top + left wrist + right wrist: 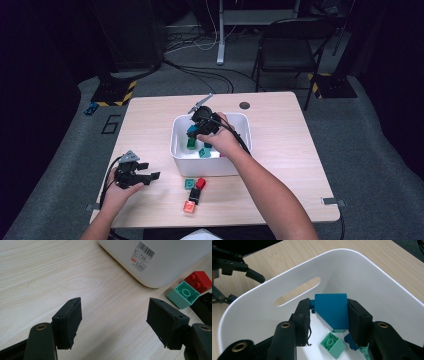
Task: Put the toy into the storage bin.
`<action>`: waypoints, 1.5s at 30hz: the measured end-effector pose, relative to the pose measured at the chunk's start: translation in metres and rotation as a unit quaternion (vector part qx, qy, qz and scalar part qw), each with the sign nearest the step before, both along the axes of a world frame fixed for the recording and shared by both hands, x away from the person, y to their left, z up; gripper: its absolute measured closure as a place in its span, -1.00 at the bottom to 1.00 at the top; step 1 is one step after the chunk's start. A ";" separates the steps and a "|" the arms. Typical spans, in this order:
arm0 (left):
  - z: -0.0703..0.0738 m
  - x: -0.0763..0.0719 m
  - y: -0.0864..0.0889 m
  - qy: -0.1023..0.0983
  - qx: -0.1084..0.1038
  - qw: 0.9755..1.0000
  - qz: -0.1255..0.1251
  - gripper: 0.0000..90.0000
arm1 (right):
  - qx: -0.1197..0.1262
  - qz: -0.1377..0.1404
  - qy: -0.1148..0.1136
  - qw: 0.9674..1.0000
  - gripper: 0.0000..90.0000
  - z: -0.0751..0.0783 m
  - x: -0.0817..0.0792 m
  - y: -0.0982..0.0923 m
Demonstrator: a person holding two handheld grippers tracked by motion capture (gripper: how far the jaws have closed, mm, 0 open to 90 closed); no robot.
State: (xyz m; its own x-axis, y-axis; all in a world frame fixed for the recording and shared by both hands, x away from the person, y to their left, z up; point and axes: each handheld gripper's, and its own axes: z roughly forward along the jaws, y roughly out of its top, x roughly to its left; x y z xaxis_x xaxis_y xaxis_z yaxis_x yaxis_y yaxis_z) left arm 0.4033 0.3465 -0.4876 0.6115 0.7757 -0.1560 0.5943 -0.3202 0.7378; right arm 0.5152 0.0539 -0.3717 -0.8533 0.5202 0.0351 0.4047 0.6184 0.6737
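Seen from the high view: left hand-held gripper (pixel 150 176) low at the left of the surface (pixel 150 125), forearm coming up from the bottom edge, hand wrapped round the body, jaws pointing right toward the loose bricks. Released, jaws wide apart with bare wood between them, as confirmed in the left gripper view (pixel 113 325). Shown close in that same view and not so clearly from above: a barcode label (pixel 143 255) on the outer wall of the white bin (pixel 160 267), and just beyond the right-hand jaw an upturned mint green brick (pixel 183 293) touching a red brick (pixel 197 281), with a black brick (pixel 206 306) at the frame edge. Farther down the surface in the high view, a salmon brick (pixel 189 206) just beside the black one.

At centre, the white bin standing on the surface. Right forearm stretched diagonally from the bottom right, hand over the bin, right hand-held gripper (pixel 194 131) angled down into it. Grasping a blue brick (pixel 332 312), made plain in the right gripper view: both pads pressed on its sides, the brick held clear above the bin floor, near the wall with the slot handle (pixel 297 291). Below the held brick, a second mint green brick (pixel 333 345) lying on the bin floor, and part of another blue piece (pixel 350 342) beside it
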 end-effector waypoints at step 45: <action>0.002 -0.004 -0.009 -0.003 0.010 1.000 -0.018 -0.36 | 0.006 -0.007 -0.037 0.999 0.07 0.030 -0.048 -0.041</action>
State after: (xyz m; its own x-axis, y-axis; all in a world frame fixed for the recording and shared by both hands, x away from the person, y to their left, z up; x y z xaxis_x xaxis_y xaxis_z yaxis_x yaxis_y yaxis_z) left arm 0.3997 0.3371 -0.4861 0.6403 0.7557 -0.1376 0.5778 -0.3559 0.7345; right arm 0.4671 0.0131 -0.3416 -0.8466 0.5318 -0.0223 0.3615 0.6052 0.7093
